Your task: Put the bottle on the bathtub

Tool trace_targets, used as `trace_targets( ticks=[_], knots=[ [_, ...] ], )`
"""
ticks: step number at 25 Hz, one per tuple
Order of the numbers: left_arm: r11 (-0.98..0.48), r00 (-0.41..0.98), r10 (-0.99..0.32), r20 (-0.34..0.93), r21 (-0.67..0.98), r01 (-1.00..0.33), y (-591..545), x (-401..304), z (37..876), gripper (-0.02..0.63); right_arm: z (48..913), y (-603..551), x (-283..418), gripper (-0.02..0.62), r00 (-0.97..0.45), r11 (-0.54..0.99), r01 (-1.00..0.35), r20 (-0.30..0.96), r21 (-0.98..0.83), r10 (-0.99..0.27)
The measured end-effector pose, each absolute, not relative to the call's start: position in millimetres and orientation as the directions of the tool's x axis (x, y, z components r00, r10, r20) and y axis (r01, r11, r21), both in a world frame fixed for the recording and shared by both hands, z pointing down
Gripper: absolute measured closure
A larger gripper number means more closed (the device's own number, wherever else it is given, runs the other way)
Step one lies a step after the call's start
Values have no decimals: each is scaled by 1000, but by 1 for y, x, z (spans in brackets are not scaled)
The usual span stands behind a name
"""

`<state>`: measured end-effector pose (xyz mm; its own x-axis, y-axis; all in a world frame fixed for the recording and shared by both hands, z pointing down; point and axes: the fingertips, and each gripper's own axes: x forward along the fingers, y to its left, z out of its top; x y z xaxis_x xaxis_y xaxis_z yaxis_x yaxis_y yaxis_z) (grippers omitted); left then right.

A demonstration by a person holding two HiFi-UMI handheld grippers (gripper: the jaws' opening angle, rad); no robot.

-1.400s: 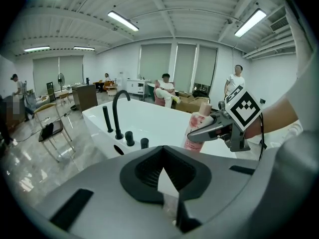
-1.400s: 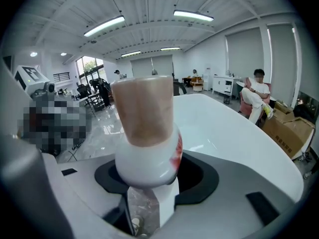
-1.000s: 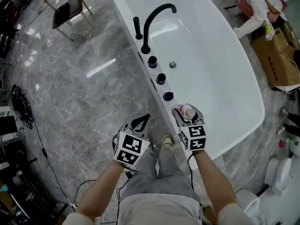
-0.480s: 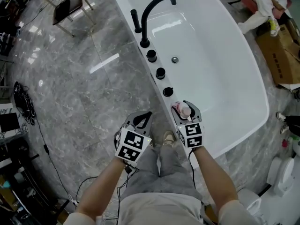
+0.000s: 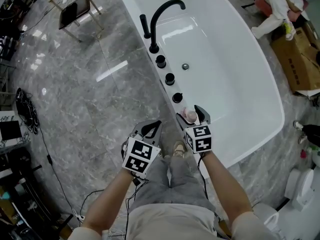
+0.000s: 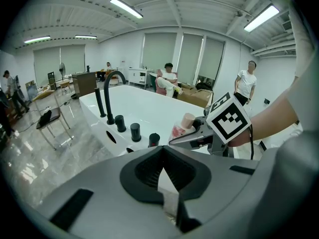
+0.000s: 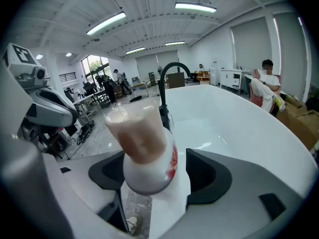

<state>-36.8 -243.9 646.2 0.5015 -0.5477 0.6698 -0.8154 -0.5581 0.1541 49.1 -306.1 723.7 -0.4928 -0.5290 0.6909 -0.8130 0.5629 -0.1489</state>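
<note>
The bottle (image 5: pixel 190 115) is white with a pink cap and red print. My right gripper (image 5: pixel 191 113) is shut on it and holds it upright at the near rim of the white bathtub (image 5: pixel 235 59), just short of the nearest of three black knobs (image 5: pixel 177 97). In the right gripper view the bottle (image 7: pixel 144 148) fills the space between the jaws of the right gripper (image 7: pixel 157 176). Whether its base touches the rim is hidden. My left gripper (image 5: pixel 150 128) hangs over the floor to the left of the tub, shut and empty. The left gripper view shows the left gripper (image 6: pixel 162 176) and the bottle (image 6: pixel 182 128).
A tall black faucet (image 5: pixel 160 14) and a hand shower (image 5: pixel 145 26) stand on the tub's rim beyond the knobs. A chair (image 5: pixel 75 9) is at the far left, cables (image 5: pixel 25 114) lie on the floor, a seated person (image 5: pixel 277 4) and a cardboard box (image 5: pixel 300 59) are at the far right.
My right gripper has carried the bottle a little left and forward, closer to the nearest knob on the tub rim. The left gripper has hardly moved.
</note>
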Motion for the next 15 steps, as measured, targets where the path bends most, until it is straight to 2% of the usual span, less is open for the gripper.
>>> trace_targets(
  ticks=[9,12,15],
  knots=[
    [-535,474,-613,632,109,-838,-247,-54,589,588,621,-308,42,247,-544,599,-787,622,-145,-564],
    [-534,469,-636,613,90,-841,-248,-58,564,588,581,-305,45,335,-546,596,-792,592,-133,-593],
    [-532,464,-663,587,66,-844,-252,-64,534,588,540,-302,47,376,-553,593,-795,553,-128,-623]
  ],
)
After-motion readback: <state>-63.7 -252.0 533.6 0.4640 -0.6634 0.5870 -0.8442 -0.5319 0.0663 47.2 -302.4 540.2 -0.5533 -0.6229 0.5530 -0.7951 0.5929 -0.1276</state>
